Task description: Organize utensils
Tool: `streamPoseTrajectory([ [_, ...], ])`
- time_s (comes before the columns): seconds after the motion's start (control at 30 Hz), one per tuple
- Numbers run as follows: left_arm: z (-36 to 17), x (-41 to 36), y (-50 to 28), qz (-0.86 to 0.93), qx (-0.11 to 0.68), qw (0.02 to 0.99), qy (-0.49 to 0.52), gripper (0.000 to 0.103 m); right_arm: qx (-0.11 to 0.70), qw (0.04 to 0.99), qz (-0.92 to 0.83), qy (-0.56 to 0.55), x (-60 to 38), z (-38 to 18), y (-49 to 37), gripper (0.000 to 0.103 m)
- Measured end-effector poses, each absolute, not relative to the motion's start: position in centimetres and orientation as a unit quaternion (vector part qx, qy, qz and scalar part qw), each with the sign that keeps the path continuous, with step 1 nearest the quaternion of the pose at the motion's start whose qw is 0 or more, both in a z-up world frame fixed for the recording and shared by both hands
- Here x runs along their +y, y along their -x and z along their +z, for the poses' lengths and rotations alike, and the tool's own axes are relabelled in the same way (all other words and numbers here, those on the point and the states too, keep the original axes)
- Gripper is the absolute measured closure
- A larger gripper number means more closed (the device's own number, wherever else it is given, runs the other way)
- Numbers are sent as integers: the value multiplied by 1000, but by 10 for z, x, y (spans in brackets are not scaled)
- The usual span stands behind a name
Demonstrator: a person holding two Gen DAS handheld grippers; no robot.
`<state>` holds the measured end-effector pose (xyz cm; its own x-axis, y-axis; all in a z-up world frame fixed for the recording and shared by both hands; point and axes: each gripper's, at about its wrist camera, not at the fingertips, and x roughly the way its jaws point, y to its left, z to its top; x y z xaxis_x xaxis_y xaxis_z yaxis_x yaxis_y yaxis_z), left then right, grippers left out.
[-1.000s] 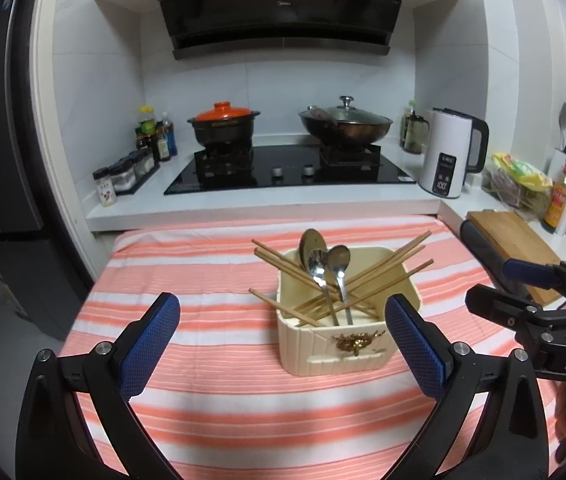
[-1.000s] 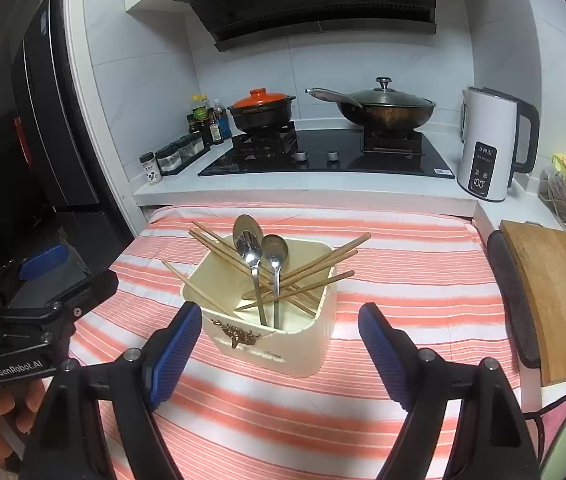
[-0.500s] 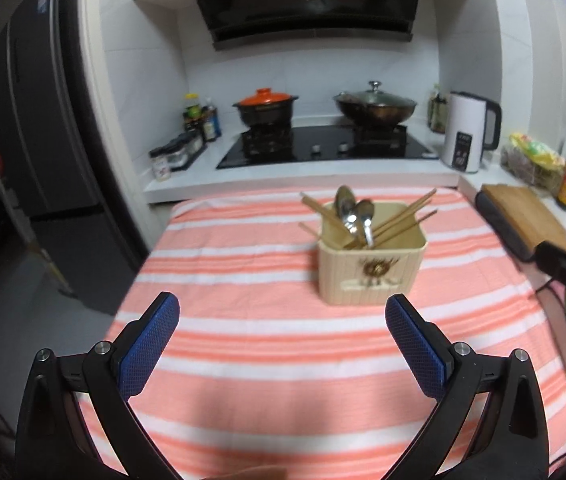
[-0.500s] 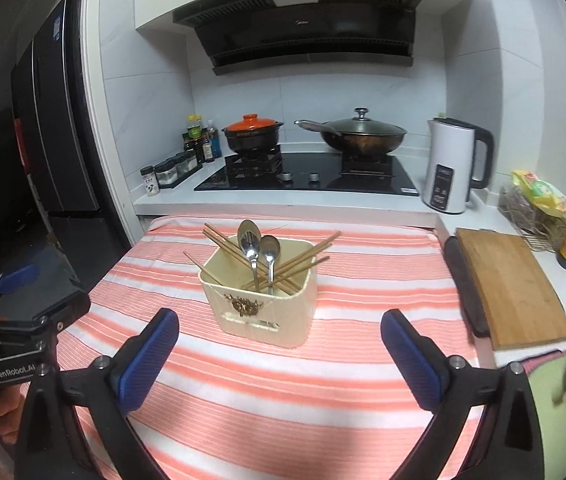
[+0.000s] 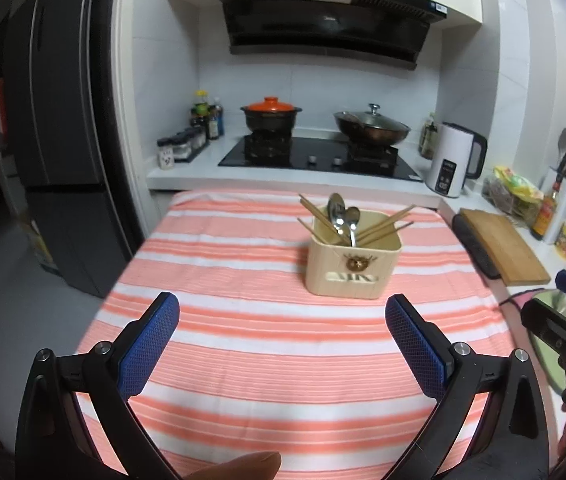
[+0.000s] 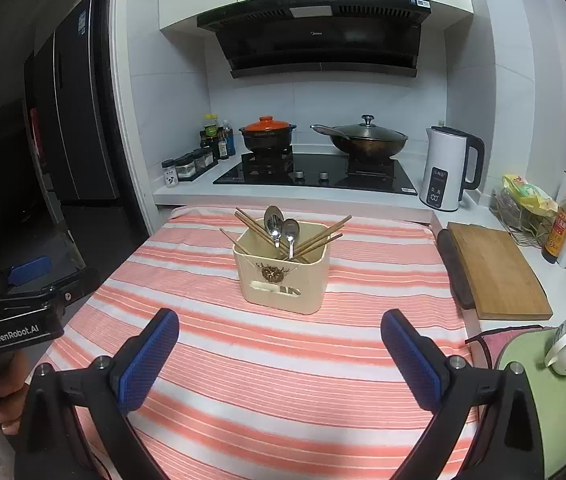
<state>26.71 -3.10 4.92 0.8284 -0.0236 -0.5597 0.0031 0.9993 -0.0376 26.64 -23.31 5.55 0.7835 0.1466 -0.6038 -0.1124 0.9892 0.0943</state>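
Note:
A cream utensil holder [image 5: 353, 266] stands on the striped tablecloth [image 5: 243, 340]; it also shows in the right wrist view [image 6: 283, 280]. Inside it stand two metal spoons [image 5: 341, 216] and several wooden chopsticks [image 5: 387, 222], leaning outward. My left gripper [image 5: 283, 332] is open and empty, held back from the holder above the near part of the table. My right gripper [image 6: 279, 340] is open and empty, also back from the holder. The right gripper's body shows at the right edge of the left wrist view [image 5: 563, 328].
A counter behind the table carries a hob with an orange-lidded pot [image 6: 269, 132] and a wok [image 6: 367, 140], a white kettle [image 6: 449, 168] and spice jars [image 6: 187, 166]. A wooden cutting board [image 6: 495, 272] lies to the right. A fridge [image 5: 55, 140] stands left.
Both grippers have pulled back and up from the utensil holder, which now looks smaller and farther away. Both stay open and empty.

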Motion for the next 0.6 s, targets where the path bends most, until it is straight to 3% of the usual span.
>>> streamPoseTrajectory([
  [0.6, 59, -32, -252, -3, 277, 961, 5, 0, 311, 948, 70, -22, -228, 66, -253, 0],
])
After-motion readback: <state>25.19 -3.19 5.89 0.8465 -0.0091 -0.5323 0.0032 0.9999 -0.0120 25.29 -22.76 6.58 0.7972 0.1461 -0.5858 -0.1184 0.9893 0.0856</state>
